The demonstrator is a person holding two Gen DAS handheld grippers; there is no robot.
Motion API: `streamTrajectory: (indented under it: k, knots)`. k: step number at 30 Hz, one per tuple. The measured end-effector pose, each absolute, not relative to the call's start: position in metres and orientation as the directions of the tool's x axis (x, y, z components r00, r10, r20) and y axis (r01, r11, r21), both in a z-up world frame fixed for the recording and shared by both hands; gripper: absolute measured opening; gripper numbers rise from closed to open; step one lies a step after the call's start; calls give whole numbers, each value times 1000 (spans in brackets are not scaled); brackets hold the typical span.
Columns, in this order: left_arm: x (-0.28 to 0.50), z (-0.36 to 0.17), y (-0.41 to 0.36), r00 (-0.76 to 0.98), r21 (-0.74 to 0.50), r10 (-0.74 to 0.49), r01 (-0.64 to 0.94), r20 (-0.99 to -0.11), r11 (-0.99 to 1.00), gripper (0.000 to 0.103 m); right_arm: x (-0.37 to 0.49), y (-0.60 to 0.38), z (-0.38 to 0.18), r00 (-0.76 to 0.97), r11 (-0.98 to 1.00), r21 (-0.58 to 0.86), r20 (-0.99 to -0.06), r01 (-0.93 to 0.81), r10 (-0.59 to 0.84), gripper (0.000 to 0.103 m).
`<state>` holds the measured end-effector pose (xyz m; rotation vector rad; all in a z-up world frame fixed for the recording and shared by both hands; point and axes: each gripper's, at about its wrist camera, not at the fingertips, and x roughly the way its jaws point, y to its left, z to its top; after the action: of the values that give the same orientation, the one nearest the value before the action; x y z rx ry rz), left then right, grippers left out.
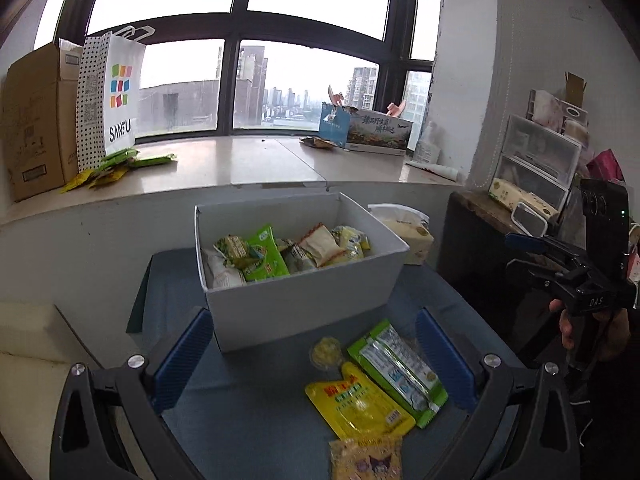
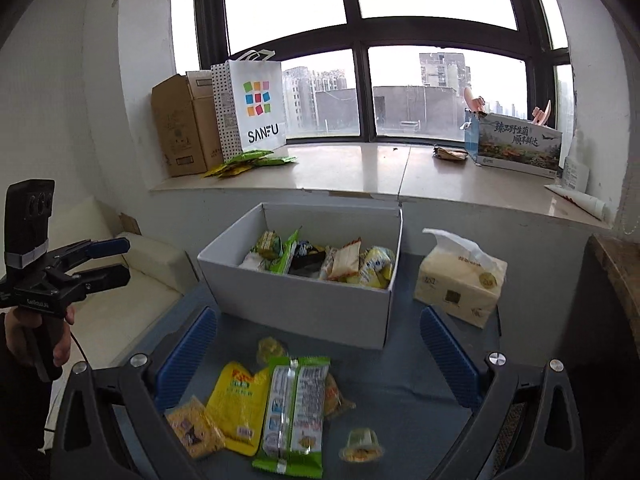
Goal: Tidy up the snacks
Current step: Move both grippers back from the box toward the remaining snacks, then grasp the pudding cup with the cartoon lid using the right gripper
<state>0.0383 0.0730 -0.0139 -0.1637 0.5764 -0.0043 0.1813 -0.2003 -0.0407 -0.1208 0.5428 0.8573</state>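
Observation:
A white open box (image 1: 296, 304) (image 2: 304, 300) on a blue table holds several snack packets. In front of it lie a yellow pouch (image 1: 360, 400) (image 2: 236, 404), a green-edged cracker pack (image 1: 400, 368) (image 2: 294, 408), an orange packet (image 1: 366, 460) (image 2: 194, 432) and small jelly cups (image 1: 327, 353) (image 2: 360, 446). My left gripper (image 1: 316, 360) is open and empty, hovering over these snacks before the box. My right gripper (image 2: 320, 356) is open and empty above the same pile. Each gripper shows in the other's view, left gripper (image 2: 116, 260), right gripper (image 1: 520, 252).
A tissue pack (image 2: 460, 284) (image 1: 404, 232) stands right of the box. The windowsill (image 2: 360, 176) carries cardboard boxes, a SANFU bag (image 2: 256, 108), green packets and a printed carton (image 2: 516, 144). A cream sofa (image 2: 132, 272) is at left, shelves with drawers (image 1: 536, 160) at right.

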Motion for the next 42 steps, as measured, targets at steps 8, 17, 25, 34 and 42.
streamTrajectory:
  k: [8, 17, 25, 34, 42]
  knots:
    - [-12, -42, 58, 826, -211, -72, -57, -559, 976, 103, 135, -252, -81, 535, 705, 202, -520, -680, 666, 103]
    - [-17, -43, 58, 840, -246, -79, -66, -537, 967, 103, 133, -253, -102, 535, 720, 164, -563, -675, 630, 103]
    - [-14, -48, 50, 828, -213, -72, -58, -556, 975, 103, 137, -243, -128, 492, 712, 182, -607, -678, 624, 103]
    - [-12, -57, 53, 815, -221, -68, -74, -576, 973, 103, 182, -220, -173, 468, 749, 148, -699, -645, 541, 103]
    - [-5, -71, 50, 783, -221, -80, -74, -617, 972, 103, 205, -215, -195, 408, 755, 216, -733, -619, 545, 100]
